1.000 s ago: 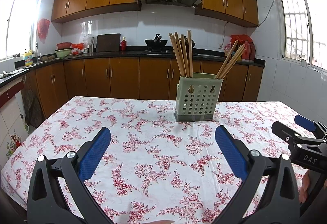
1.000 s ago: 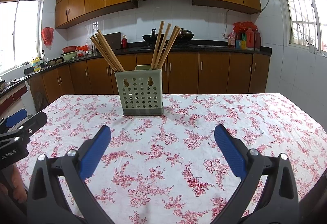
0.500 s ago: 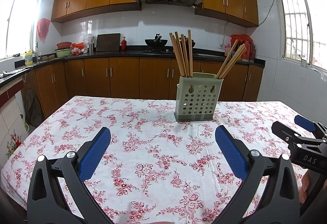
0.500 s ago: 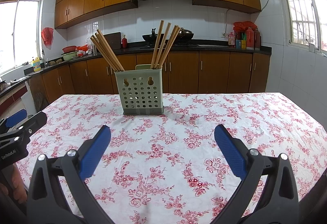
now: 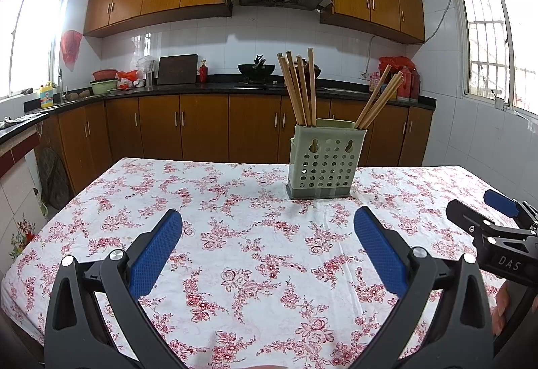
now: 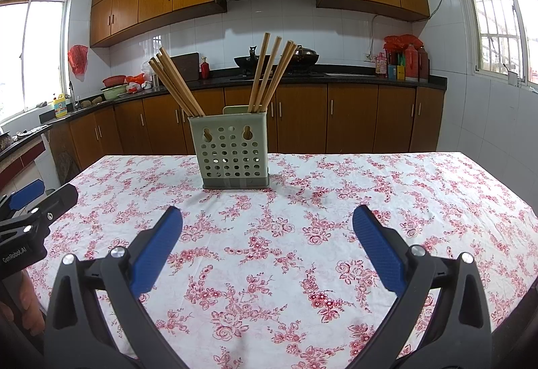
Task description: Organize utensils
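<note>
A pale green perforated utensil holder [image 5: 323, 160] stands upright on the floral tablecloth [image 5: 235, 234]; it also shows in the right wrist view [image 6: 233, 150]. Two bunches of wooden chopsticks stand in it, one bunch [image 5: 299, 88] in its left half and one bunch [image 5: 380, 103] leaning right. My left gripper [image 5: 268, 244] is open and empty, low over the table in front of the holder. My right gripper [image 6: 267, 243] is open and empty, also short of the holder. Each gripper shows at the edge of the other's view.
The table's far edge lies just behind the holder. Beyond it run wooden kitchen cabinets [image 5: 201, 130] and a dark counter with a wok [image 5: 256, 69] and bottles [image 6: 403, 63]. A person's hand [image 6: 16, 308] holds the left gripper's handle.
</note>
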Action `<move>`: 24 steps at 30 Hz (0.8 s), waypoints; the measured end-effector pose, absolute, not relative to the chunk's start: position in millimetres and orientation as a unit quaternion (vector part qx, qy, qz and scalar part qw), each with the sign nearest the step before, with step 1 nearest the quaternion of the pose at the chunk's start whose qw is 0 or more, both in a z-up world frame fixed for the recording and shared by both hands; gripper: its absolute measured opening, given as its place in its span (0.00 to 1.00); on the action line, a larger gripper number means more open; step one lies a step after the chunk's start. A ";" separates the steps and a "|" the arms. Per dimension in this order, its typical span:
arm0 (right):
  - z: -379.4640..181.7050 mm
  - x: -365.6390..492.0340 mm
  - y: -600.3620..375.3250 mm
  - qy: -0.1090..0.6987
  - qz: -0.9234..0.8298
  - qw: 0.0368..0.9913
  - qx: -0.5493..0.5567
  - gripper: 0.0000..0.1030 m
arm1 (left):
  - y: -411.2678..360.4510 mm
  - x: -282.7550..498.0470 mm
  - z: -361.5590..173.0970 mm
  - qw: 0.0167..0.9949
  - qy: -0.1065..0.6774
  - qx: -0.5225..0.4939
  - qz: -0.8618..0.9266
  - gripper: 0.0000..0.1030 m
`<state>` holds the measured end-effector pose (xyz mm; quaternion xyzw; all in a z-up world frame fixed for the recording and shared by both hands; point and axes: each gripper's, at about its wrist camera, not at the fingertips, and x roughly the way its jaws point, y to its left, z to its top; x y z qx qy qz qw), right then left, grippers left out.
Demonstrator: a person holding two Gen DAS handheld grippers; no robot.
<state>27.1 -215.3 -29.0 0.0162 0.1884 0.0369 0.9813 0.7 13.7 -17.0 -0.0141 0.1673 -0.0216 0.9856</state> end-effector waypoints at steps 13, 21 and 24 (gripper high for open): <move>-29.4 27.2 -214.4 0.189 0.037 0.981 0.017 0.96 | 13.9 0.3 -18.3 0.985 0.170 -0.015 -0.022 0.98; -29.2 27.2 -214.8 0.189 0.037 0.981 0.017 0.96 | 15.5 0.7 -17.0 0.985 0.172 -0.019 -0.019 0.98; -29.1 27.2 -214.6 0.189 0.037 0.981 0.017 0.96 | 15.7 1.0 -16.4 0.985 0.173 -0.019 -0.019 0.98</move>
